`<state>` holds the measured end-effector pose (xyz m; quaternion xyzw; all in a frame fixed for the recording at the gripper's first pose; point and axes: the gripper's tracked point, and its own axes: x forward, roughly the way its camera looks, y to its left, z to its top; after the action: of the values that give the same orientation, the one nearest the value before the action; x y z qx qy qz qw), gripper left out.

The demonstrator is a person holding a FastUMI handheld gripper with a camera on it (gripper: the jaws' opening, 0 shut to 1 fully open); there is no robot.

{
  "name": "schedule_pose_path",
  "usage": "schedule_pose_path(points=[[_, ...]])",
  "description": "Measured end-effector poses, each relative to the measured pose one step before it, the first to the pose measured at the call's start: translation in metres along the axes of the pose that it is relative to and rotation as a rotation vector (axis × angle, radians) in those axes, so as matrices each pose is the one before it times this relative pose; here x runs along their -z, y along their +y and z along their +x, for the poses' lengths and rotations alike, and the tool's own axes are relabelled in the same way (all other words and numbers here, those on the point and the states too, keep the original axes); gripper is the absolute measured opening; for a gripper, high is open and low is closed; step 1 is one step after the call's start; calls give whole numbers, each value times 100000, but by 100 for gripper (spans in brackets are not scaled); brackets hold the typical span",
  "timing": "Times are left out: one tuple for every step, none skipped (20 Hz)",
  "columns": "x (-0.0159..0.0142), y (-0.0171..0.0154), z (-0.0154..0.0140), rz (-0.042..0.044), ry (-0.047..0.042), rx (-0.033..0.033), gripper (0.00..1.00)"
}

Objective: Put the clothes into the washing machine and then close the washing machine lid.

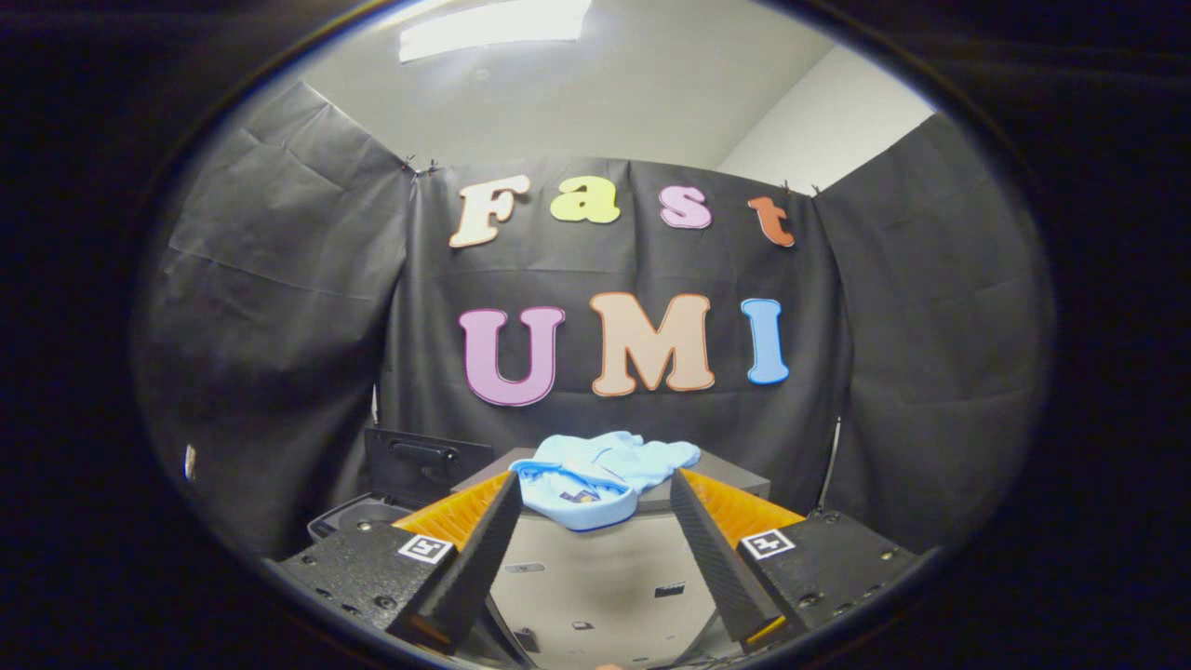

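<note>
Gripper view gives me my gripper [592,493] with fingers spread wide and holding nothing, and just beyond them a crumpled light-blue garment [595,479] draped over the front edge of a grey box-like surface [735,476].

Light blue clothes [600,476] on a grey table [735,476], black washing machine [409,484]

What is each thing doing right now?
claw: open, fingers apart, holding nothing
blue clothes: crumpled on the grey stand, just beyond the fingertips
washing machine lid: up, open
grey stand: upright, clothes draped over its front edge
</note>
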<state>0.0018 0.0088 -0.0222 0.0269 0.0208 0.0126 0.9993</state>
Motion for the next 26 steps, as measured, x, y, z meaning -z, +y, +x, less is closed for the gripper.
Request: schedule_pose_path(points=[[47,0,25,-222,-26,15,97],[4,68,75,-223,63,-10,97],[81,69,122,-178,73,-86,97],[29,91,96,-96,265,-262,97],[92,136,51,-85,39,-243,97],[-18,69,116,-149,-12,-124,97],[72,19,61,-31,-83,-78,97],[60,90,123,117,-31,-140,97],[143,93,161,257,69,-211,97],[32,59,116,362,66,-114,97],[106,54,49,307,79,-26,97],[-72,-53,249,68,10,100,97],[-72,-114,244,-255,131,61,97],[-172,-123,377,-550,-206,72,97],[-261,-205,521,-739,-147,83,97],[-185,-122,752,-811,187,-181,97],[-46,-22,897,-489,645,-368,97],[-79,78,1105,-298,1243,-1053,97],[30,134,1310,-379,1241,-1170,97],[242,15,1278,-273,2504,-479,96],[193,63,1482,-806,1999,-1407,97],[393,-47,1720,-754,2504,-459,97],[250,-455,1765,-1639,3068,-61,97],[187,-267,2025,-867,2602,114,97],[280,-260,1862,-141,3459,-388,97],[20,-24,1894,1034,3055,-811,97]])
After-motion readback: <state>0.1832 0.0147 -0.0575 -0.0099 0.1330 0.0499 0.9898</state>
